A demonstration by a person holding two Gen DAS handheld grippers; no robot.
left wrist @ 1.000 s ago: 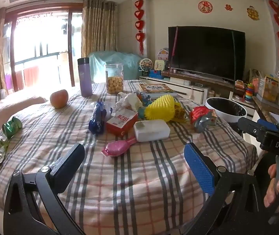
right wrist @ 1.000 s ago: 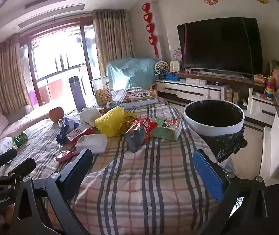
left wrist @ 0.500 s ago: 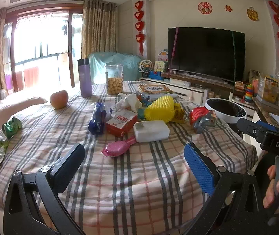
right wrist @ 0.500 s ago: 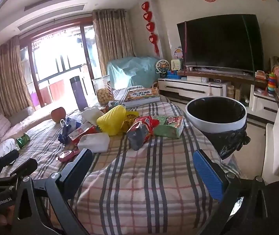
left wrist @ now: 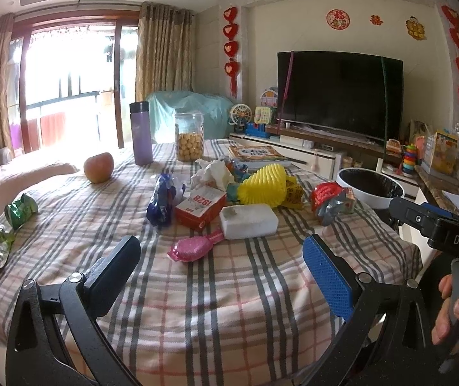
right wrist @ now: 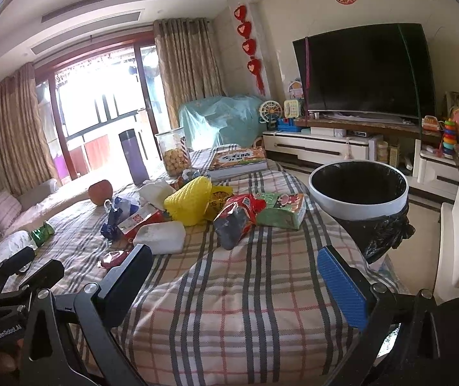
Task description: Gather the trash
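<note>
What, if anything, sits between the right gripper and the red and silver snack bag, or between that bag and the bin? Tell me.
Nothing visible blocks the right gripper: only bare checked tablecloth lies before the red and silver snack bag. Toward the trash bin, a green packet lies beside the bag, so lifting over it seems wise.

Both the left gripper and right gripper hover level, jaws spread wide and empty.
</note>
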